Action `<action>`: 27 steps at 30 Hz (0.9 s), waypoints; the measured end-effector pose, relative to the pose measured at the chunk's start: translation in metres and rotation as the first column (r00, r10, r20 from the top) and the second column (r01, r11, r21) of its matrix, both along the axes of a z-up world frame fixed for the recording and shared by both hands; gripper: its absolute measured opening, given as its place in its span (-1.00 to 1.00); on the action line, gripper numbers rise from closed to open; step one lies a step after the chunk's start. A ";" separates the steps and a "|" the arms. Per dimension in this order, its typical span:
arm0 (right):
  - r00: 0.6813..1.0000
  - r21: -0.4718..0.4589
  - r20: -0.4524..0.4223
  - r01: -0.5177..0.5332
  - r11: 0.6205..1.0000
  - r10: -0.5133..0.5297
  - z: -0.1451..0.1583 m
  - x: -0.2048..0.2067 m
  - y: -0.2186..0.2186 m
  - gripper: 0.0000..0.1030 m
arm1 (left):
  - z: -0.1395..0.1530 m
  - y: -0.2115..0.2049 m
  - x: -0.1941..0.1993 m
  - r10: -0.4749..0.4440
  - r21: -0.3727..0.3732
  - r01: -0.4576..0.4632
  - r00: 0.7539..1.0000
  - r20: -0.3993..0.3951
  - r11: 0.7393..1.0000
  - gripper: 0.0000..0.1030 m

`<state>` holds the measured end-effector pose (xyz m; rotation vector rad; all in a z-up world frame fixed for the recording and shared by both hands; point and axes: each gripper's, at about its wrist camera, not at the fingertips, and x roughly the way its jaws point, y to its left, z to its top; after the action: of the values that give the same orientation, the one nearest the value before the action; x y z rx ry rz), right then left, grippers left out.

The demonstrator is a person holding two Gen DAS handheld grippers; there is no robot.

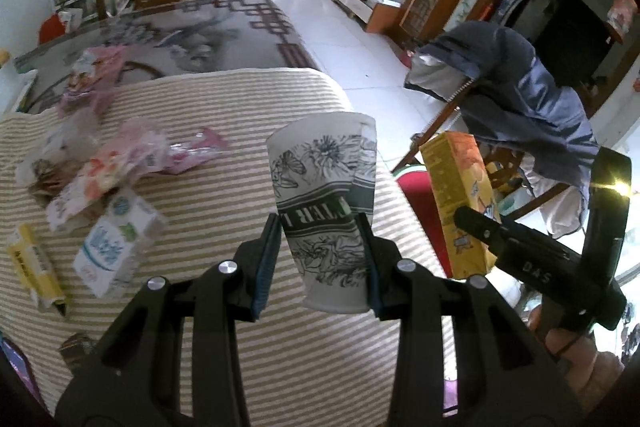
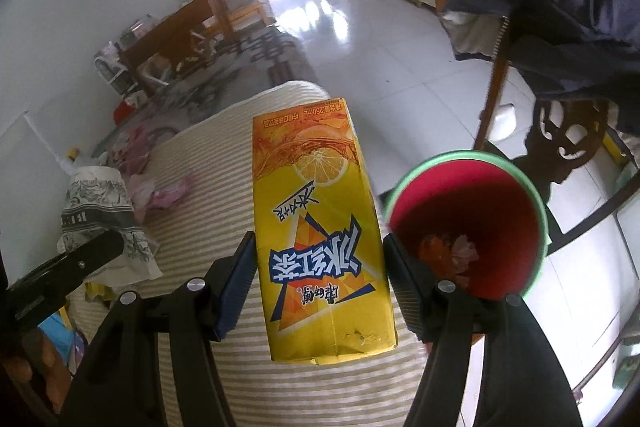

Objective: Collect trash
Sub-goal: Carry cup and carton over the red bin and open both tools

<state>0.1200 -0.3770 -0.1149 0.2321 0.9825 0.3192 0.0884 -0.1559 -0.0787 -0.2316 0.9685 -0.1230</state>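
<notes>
My left gripper (image 1: 320, 259) is shut on a white paper cup (image 1: 326, 195) with black flower print and holds it above the striped tablecloth (image 1: 300, 367). My right gripper (image 2: 320, 287) is shut on a yellow iced-tea carton (image 2: 320, 227), held beside the red bin with a green rim (image 2: 472, 223); some scraps lie in the bin. The carton (image 1: 460, 203) and right gripper also show at the right of the left wrist view. The cup (image 2: 100, 215) shows at the left of the right wrist view.
More trash lies on the cloth at left: a white and blue carton (image 1: 112, 247), a yellow carton (image 1: 34, 271), crumpled wrappers (image 1: 120, 163) and pink packets (image 1: 96, 75). A chair draped with a blue jacket (image 1: 520, 95) stands to the right. Tiled floor lies beyond.
</notes>
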 end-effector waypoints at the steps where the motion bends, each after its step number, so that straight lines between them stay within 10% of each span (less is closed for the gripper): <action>1: 1.000 0.000 0.000 0.010 1.000 -0.010 0.000 0.000 -0.008 0.20 | 0.000 -0.005 0.002 -0.006 -0.001 0.006 1.000 -0.002 1.000 -0.30; 27: 0.972 0.034 -0.064 0.230 0.973 -0.228 -0.024 0.019 -0.154 0.20 | -0.023 -0.182 0.079 -0.300 -0.019 0.299 0.952 -0.056 0.954 -0.30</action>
<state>0.1389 -0.5307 -0.1391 0.3911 0.9978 0.1217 0.1677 -0.3377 -0.1020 -0.0967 1.0575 -0.4017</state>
